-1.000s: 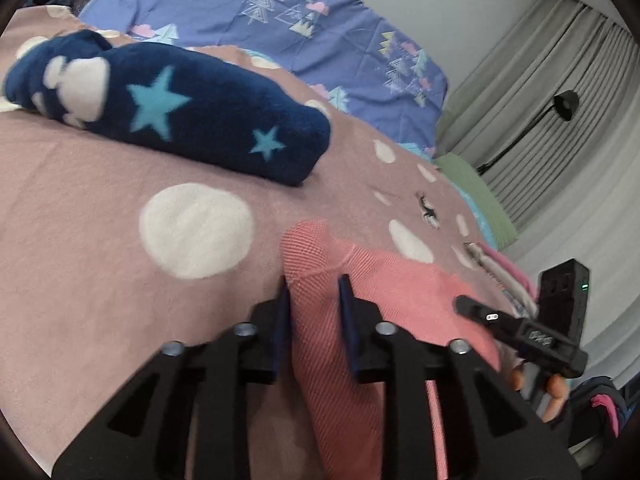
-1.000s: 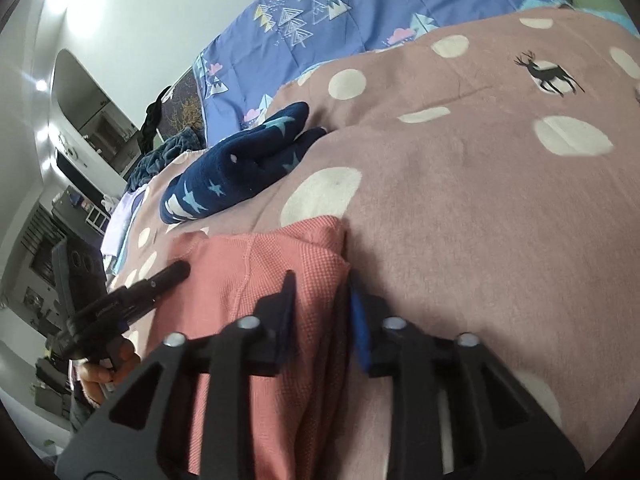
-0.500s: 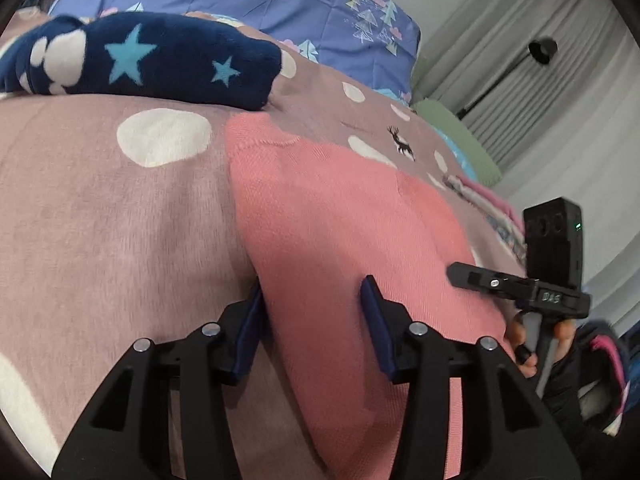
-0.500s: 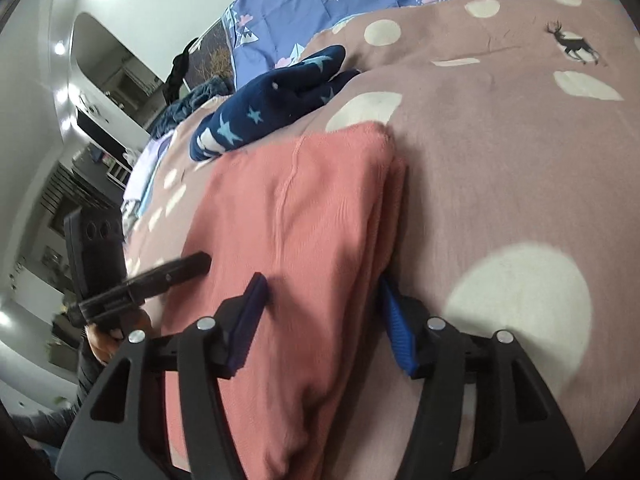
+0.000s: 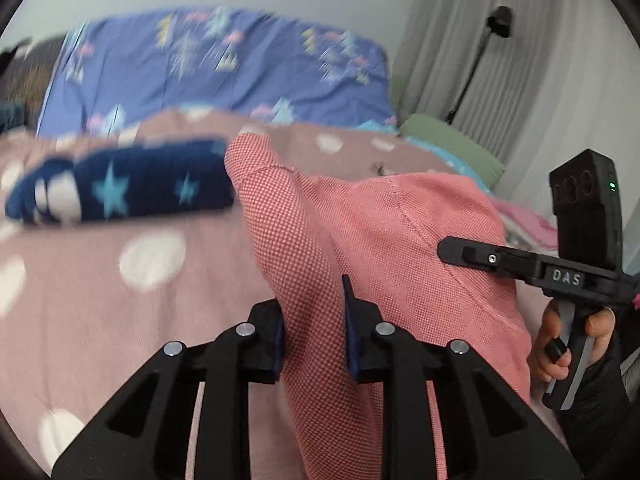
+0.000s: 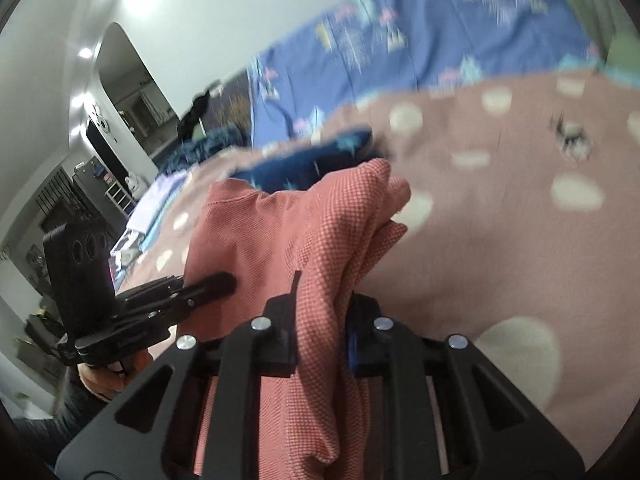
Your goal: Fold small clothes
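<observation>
Left tongs: jaws closing, set narrow, with a bunched fold of the pink garment pinched between the blue pads. The cloth rises from the jaws toward the centre of the left wrist view and spreads to the right as a raised sheet.

Right tongs: jaws closing, likewise narrow, gripping a thick gathered fold of the same pink garment. The cloth stands up from the jaws in the middle of the right wrist view, its top edge crumpled just above centre.

The garment hangs between the two tools, lifted clear of the pink spotted blanket at its gripped edges. Whether its far part rests on the blanket cannot be told.

In the left wrist view the right tool shows at the right edge, held in a hand. In the right wrist view the left tool shows at lower left, its tip against the cloth.

A navy star-patterned item lies on the blanket at left of centre, behind the garment. A blue patterned quilt fills the upper part of the frame. A floor lamp stands before grey curtains at upper right. Both views are blurred.
</observation>
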The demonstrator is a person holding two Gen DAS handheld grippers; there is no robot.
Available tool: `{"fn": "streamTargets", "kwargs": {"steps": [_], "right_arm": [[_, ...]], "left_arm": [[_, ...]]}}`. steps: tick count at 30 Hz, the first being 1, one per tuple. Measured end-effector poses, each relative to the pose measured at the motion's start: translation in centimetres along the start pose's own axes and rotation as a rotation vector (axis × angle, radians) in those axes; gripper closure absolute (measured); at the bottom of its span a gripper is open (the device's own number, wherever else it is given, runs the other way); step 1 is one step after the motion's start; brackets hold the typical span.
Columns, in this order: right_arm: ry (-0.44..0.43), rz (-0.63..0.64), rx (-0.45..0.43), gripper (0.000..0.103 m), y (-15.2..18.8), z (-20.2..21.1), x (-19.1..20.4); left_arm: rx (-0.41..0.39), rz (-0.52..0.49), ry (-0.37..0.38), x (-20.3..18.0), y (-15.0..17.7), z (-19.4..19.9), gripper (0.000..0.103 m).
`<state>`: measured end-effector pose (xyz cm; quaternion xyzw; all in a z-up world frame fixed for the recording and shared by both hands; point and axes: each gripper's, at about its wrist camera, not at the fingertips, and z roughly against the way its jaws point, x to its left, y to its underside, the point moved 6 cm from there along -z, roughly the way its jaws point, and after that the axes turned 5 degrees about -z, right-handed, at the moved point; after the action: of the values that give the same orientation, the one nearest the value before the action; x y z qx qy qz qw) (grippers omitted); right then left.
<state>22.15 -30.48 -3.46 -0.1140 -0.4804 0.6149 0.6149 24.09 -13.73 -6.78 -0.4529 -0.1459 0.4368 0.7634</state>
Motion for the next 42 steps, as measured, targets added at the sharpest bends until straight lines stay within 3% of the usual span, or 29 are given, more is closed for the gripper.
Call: {"fn": "streamTargets", "kwargs": {"steps": [8, 14, 25, 42], "right_arm": [[0.149, 0.056, -0.213, 0.086, -9.8, 6.9, -0.7], [0.234, 0.090, -0.333, 0.086, -13.5, 9.6, -2.2], [0.285, 0.077, -0.376, 0.086, -14.4, 8.2, -5.5], [0.399, 0.055, -0.336, 0.086, -17.5, 1.9, -9.6]], "left_arm": [[-0.163, -0.195, -0.032, -6.4, -11.2, 0.7, 0.079], [-0.219, -0.304, -0.090, -9.8, -17.4, -1.8, 0.079], [-0.212, -0.392, -0.153, -11.1, -18.5, -5.2, 0.079], [-0.166, -0.421, -0.274, -9.4, -20.0, -12.2, 0.079]]}}
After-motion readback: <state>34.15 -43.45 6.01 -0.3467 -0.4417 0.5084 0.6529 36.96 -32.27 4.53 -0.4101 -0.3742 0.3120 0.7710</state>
